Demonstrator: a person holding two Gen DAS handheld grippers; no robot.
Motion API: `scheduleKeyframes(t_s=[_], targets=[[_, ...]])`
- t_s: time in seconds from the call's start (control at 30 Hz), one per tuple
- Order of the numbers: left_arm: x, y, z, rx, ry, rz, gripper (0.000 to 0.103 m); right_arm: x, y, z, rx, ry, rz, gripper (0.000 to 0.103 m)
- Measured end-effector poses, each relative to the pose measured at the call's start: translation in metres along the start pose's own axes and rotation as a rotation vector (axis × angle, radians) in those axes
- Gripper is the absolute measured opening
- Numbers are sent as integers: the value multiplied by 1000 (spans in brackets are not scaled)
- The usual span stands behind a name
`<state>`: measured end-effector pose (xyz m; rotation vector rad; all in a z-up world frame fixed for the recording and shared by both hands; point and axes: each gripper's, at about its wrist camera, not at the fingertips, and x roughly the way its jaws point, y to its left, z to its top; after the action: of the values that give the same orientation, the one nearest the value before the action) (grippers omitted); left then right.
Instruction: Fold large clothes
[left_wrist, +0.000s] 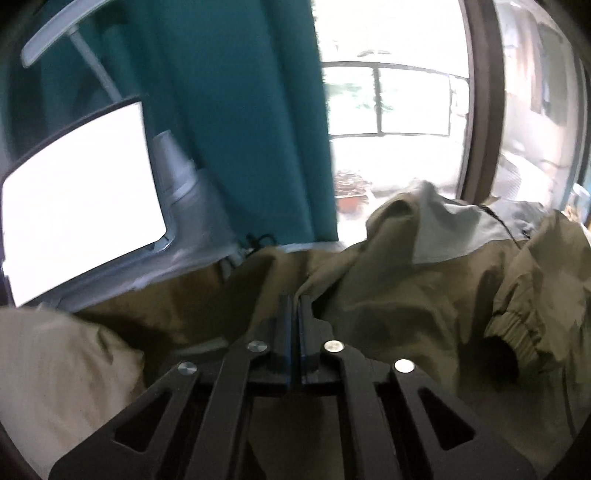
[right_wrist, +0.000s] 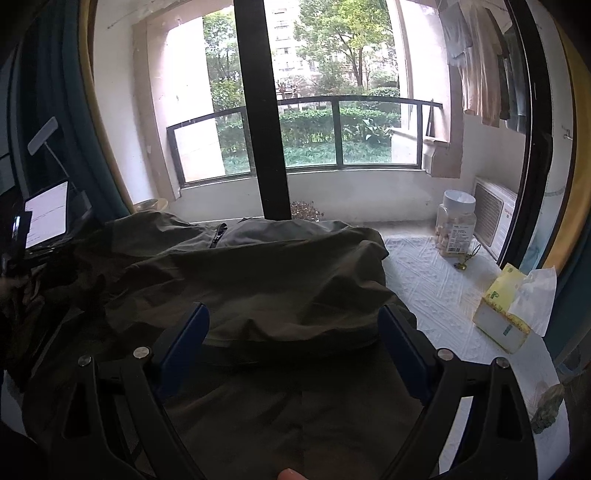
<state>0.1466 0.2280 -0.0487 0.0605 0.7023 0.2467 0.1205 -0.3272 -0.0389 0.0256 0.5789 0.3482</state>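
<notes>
White textured cloth covers the bench (right_wrist: 443, 288) by a big balcony window; an olive jacket (right_wrist: 266, 280) lies heaped across most of it.

Near: left claw (left_wrist: 295, 306) has its jaws pressed flat together, blue pads meeting, sitting low in the jacket folds. Whether any cloth is actually pinched between the pads I cannot tell; the picture is blurred. Right claw (right_wrist: 293, 332) stands wide, holding nothing, its jaws straddling a raised fold of jacket without pressing it.

Risks, as a judgement: if the left claw closed on nothing or only a thin outer layer, a lift slips or drags one layer and the heap twists. The right claw could bite several bunched layers at once and lock in the wrinkles. A wide sweep to the right could knock the tissue box (right_wrist: 506, 317) or, further back, the jar (right_wrist: 456, 225); to the left the laptop (right_wrist: 48, 218) is just beside the cloth.

Orientation: jacket is crumpled, so the axis is rough. An elastic cuff (left_wrist: 517, 332) opens toward the left camera, a pale lining patch (left_wrist: 443, 229) near what seems the collar end faces the window. In the right view a zip (right_wrist: 219, 232) runs away toward the glass, so the long axis probably runs near-to-far, collar far.
</notes>
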Motion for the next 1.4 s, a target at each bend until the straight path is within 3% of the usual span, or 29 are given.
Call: scheduleKeyframes(t_s=[0.1, 0.3, 0.43, 0.5, 0.53, 0.57, 0.63, 0.67, 0.9, 0.97, 1.07, 1.23, 1.4], targets=[[-7, 9, -3, -20, -15, -2, 3, -1, 2, 0, -5, -1, -3, 92], [-19, 7, 18, 40, -47, 48, 3, -3, 2, 1, -5, -10, 4, 92], [-5, -10, 33, 107, 10, 67, 4, -4, 2, -1, -4, -12, 4, 92], [-1, -20, 40, 143, 7, 68, 11, -5, 0, -1, 2, -14, 4, 92], [1, -26, 42, 159, 9, 63, 21, -5, 0, -2, 3, -15, 3, 92], [5, -31, 45, 181, 18, 58, 38, -6, -1, -2, 6, -16, 1, 92], [16, -41, 50, 219, 36, 62, 53, -6, -3, -2, 12, -18, -2, 92], [24, -44, 52, 240, 55, 68, 54, -6, -4, -2, 15, -19, -6, 92], [77, -36, 59, 315, 156, 147, 52, -7, -10, -3, 25, -15, -19, 92], [82, -31, 59, 309, 184, 122, 6, -6, -12, -3, 30, -11, -24, 92], [80, -27, 55, 312, 178, 107, 4, -3, -13, -3, 40, -5, -23, 92], [39, -11, 63, 185, 17, 122, 3, 1, -6, 0, 27, -2, -8, 92], [-22, 26, 83, -34, -211, 155, 3, 1, 2, 4, 13, -11, 8, 92]])
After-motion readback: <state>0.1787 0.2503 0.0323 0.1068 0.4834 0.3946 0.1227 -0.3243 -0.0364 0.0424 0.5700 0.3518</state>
